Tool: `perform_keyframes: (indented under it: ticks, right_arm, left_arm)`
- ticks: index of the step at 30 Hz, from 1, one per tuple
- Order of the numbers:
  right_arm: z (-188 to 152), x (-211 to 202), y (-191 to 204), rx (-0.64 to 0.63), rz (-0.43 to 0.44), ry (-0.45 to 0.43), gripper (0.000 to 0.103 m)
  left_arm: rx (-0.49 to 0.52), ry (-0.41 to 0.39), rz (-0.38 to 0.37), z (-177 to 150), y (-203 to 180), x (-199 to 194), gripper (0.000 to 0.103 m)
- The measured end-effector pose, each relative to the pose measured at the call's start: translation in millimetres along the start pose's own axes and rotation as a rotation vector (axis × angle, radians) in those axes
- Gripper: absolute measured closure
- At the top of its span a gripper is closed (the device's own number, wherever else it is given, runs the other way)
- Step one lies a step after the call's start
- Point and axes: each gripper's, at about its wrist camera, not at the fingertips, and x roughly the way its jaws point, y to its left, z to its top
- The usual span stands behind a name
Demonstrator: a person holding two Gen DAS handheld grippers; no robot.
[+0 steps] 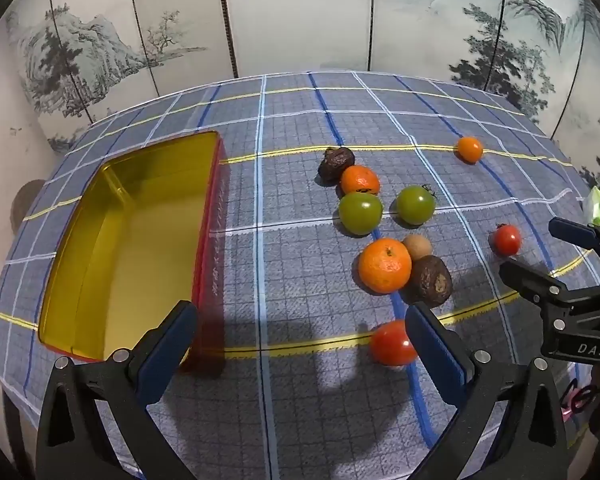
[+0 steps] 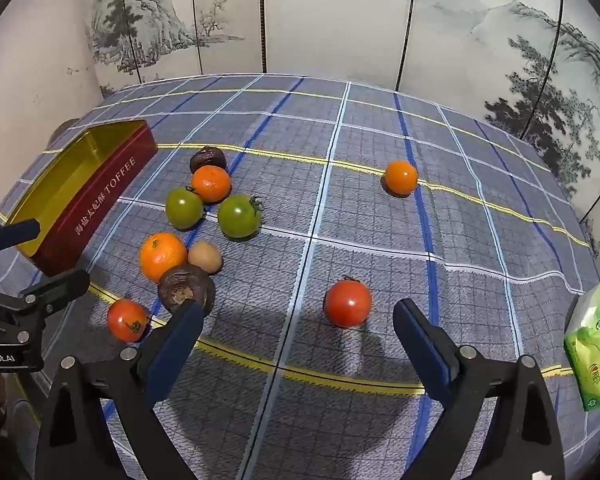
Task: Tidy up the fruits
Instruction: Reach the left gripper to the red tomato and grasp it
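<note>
Both claws wide and empty: left claw (image 1: 300,340), right claw (image 2: 296,330). Fruits loose on the surface, right of the empty tin (image 1: 132,240). Best to lower the right claw around the red tomato (image 2: 348,304), then squeeze softly.

A staged tabletop set in a room, more recording corner than lived-in home.

A folding screen (image 2: 340,20) painted with ink mountains and pines closes off the back, hiding the room beyond. In front of it, a blue plaid tablecloth (image 2: 380,240) covers the table, with loose fruit, a toffee tin (image 2: 100,196) and a green tissue pack (image 2: 592,352) on it.
</note>
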Motion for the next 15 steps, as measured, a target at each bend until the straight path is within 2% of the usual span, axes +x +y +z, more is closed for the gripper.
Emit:
perform_keyframes:
  ticks: [15]
  right_arm:
    - [-8.2,-2.5,-8.4,-0.006,0.005,0.009,0.014]
  left_arm:
    - [-0.005,0.025,-0.017,-4.4,-5.6,-0.7,0.001]
